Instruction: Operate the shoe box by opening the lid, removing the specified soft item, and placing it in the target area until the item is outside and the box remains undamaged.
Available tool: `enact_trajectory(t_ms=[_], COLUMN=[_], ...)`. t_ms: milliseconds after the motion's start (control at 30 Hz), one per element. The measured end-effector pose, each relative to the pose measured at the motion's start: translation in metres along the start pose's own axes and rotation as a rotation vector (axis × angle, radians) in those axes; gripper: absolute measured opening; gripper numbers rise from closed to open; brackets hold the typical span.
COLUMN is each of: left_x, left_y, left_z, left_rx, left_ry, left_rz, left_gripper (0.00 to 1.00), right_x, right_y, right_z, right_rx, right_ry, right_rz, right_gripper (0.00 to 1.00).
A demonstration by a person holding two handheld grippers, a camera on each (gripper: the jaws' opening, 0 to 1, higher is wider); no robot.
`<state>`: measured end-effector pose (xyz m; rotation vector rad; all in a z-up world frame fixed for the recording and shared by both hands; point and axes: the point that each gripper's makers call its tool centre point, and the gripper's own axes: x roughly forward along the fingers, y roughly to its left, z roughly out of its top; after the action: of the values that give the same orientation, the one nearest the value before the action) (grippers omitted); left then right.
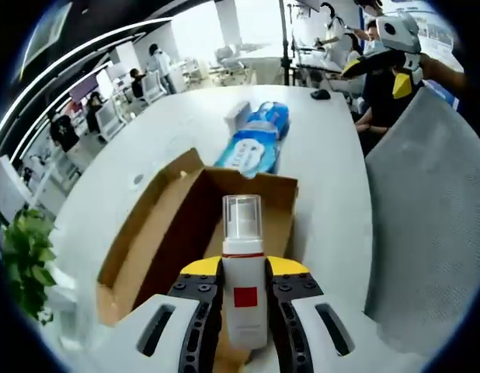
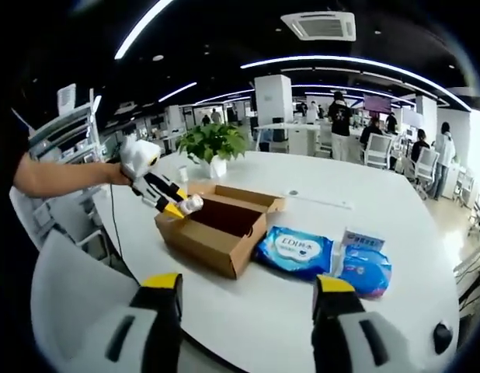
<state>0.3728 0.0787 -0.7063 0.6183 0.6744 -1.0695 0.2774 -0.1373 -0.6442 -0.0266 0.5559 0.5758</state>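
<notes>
The left gripper view is hovering close above the open brown cardboard box, looking down along the round white table. The right gripper view is sitting well back at the table's edge, facing across it. Both are sharing the box and the blue wipes packets.

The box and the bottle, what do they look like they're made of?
The box looks like plain brown corrugated cardboard, matte, with folded flaps. The bottle, held in the left tool, seems glossy white plastic with a clear plastic cap.
</notes>
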Motion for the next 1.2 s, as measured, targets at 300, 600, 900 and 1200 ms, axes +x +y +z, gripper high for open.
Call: enact_trajectory(t_ms=[300,600,900,1200], left_x=[0.002,0.003,0.008,0.016], left_y=[-0.023,-0.038,-0.059,-0.083], left_z=[0.022,0.043,0.058,0.069], left_rx=[0.078,0.164,0.237,0.286], left_ry=[-0.047,-0.11,-0.161,-0.207], left_rz=[-0.037,-0.035,-0.035,-0.068], left_gripper=[0.2,0.2,0.2,0.2], right_x=[0.013,0.022,0.028,0.034], right_y=[0.016,0.025,0.037,0.046], right_z=[0.01,0.017,0.015,0.01], right_rx=[0.0,0.015,0.047,0.084], right_ry=[-0.004,-0.007,0.008,0.018], right_rz=[0.055,0.092,0.131,0.166], right_gripper=[0.61,0.55,0.47,0.41])
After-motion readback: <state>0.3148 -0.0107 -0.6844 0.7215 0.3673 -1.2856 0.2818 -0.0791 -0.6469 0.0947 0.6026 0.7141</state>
